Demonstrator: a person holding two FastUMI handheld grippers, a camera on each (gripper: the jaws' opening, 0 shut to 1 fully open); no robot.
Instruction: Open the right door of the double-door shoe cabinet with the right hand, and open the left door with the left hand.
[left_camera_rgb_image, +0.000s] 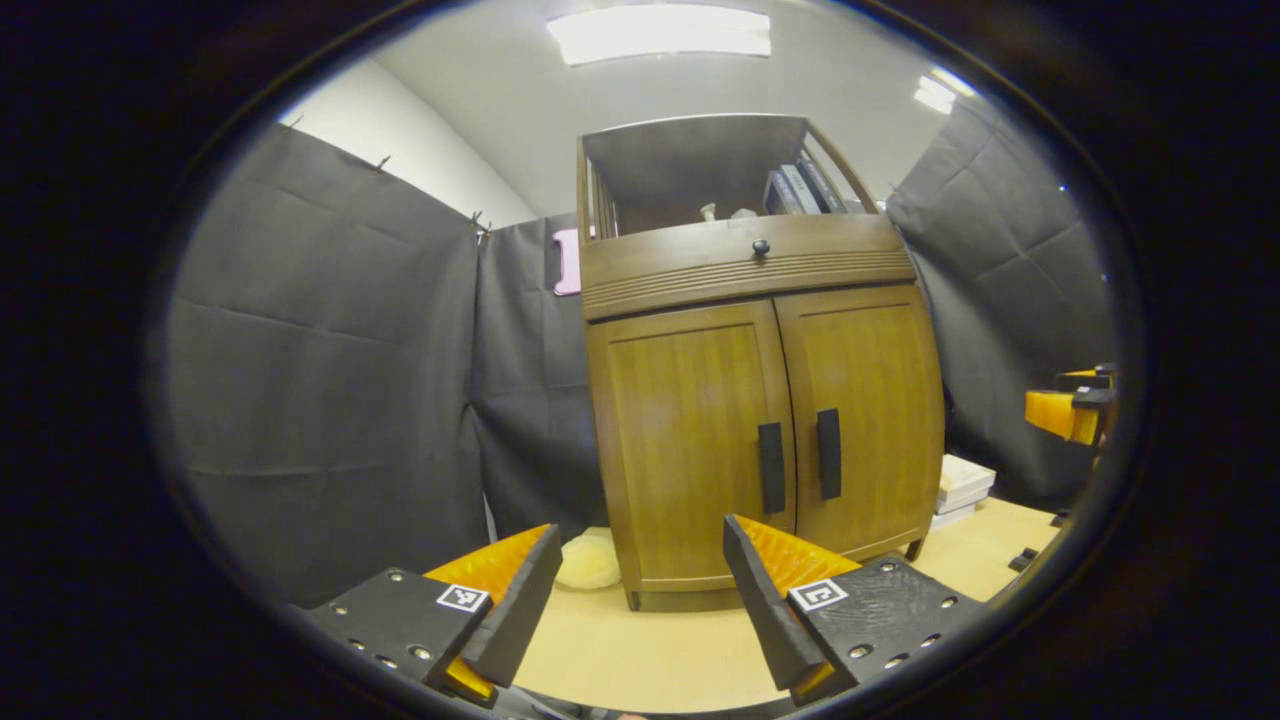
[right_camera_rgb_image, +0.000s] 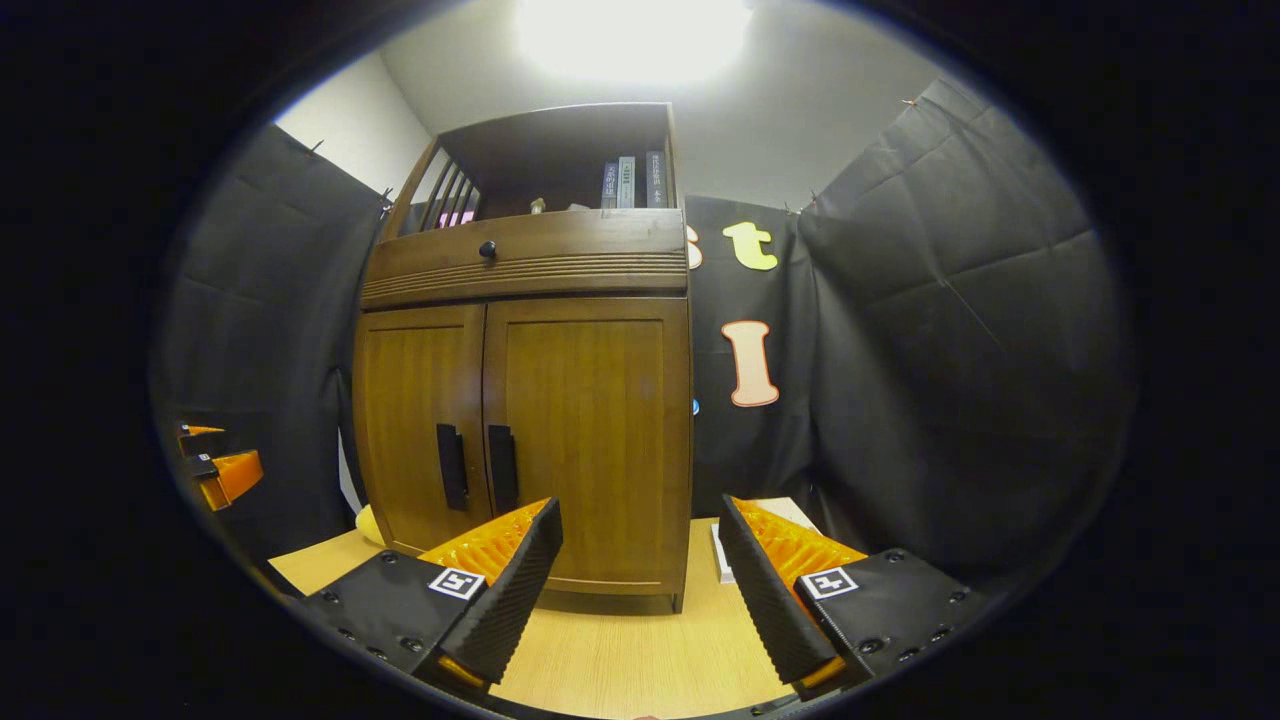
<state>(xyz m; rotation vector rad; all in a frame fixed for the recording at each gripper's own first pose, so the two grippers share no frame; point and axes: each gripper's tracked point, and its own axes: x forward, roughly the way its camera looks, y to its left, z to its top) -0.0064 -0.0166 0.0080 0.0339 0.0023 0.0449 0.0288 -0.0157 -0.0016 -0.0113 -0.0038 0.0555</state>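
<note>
Nearest in left gripper view, left gripper (left_camera_rgb_image: 640, 590) is spread wide w/ nothing between its fingers, above the light wood table (left_camera_rgb_image: 640, 655); same for right gripper (right_camera_rgb_image: 640, 585) in right gripper view, wide & empty. Past both, shoe cabinet (left_camera_rgb_image: 760, 400) stands on the table, well apart from either gripper, left door (left_camera_rgb_image: 690, 440) & right door (left_camera_rgb_image: 865, 420) both closed, dark handles (left_camera_rgb_image: 800, 460) side by side at the centre seam. Further up: drawer knob (left_camera_rgb_image: 761, 247), books (left_camera_rgb_image: 800, 188) on the open shelf.

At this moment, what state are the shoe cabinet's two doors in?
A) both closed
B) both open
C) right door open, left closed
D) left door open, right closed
A: the left door and right door sit flush, their handles side by side, with both grippers open and well short of them.
</note>
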